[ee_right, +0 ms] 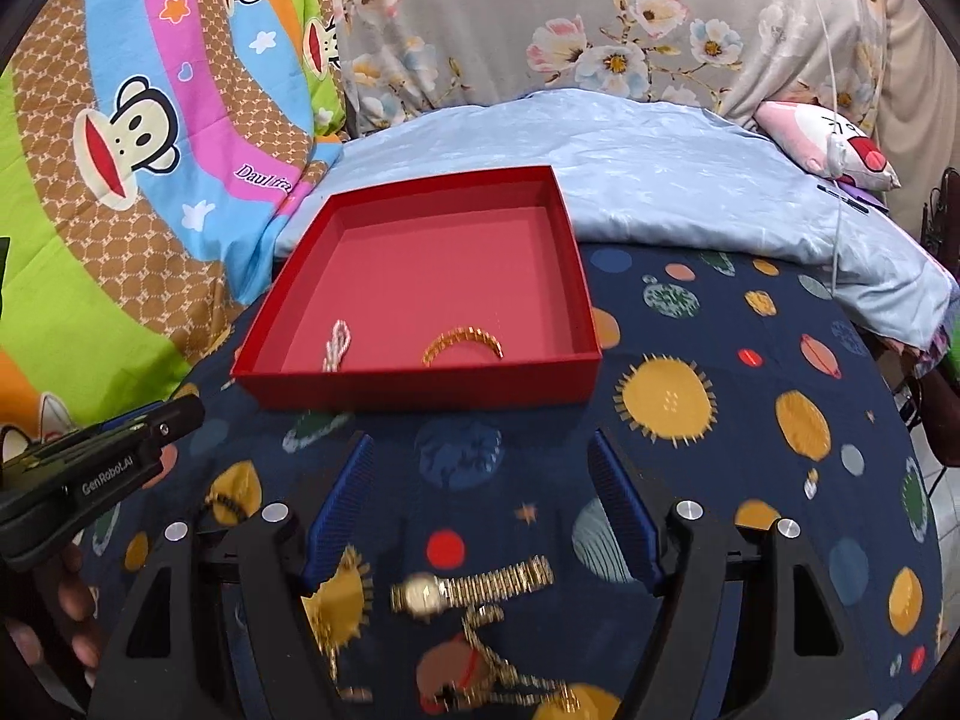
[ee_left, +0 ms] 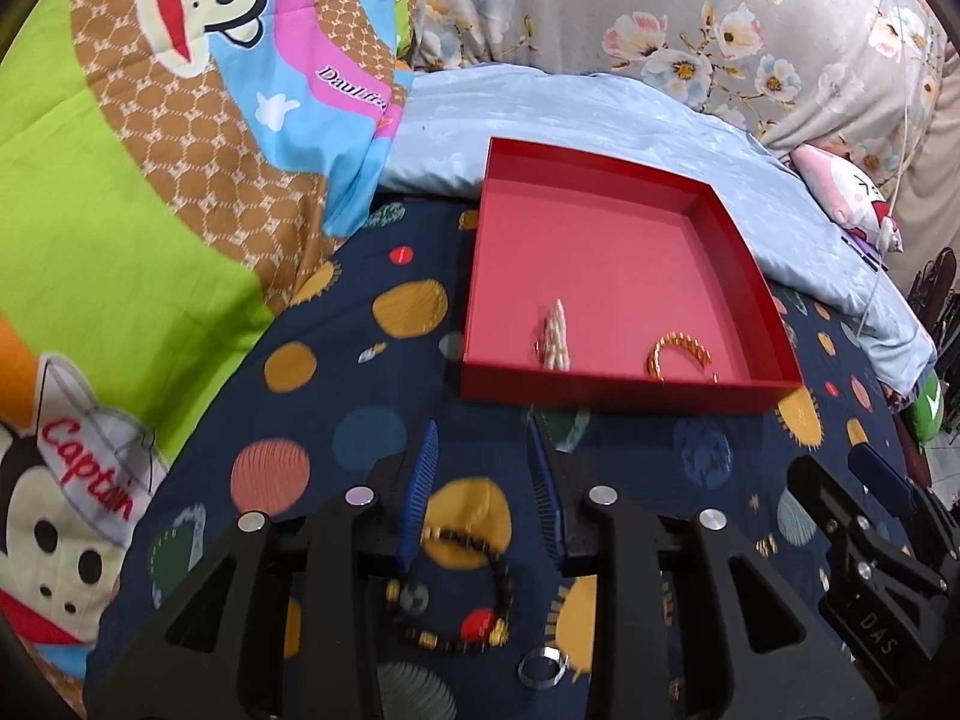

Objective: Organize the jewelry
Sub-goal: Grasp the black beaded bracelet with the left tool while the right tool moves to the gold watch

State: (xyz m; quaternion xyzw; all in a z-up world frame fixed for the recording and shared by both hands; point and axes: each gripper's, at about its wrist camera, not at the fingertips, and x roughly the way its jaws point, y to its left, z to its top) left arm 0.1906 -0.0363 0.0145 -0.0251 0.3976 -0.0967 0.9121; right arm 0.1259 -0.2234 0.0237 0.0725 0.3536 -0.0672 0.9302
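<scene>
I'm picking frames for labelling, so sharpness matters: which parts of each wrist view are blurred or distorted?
Left wrist view: the pearl piece in the red box and the dark bead bracelet are motion-smeared; fisheye bends the box edges. Right wrist view: the gold watch and gold chain near the bottom are blurred; the box is fairly sharp; dark vignette at the corners.

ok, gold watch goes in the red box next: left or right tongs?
Right, probably. The gold watch lies on the cloth between the open right tongs, with the red box straight ahead. The left tongs straddle a dark beaded bracelet instead.
</scene>
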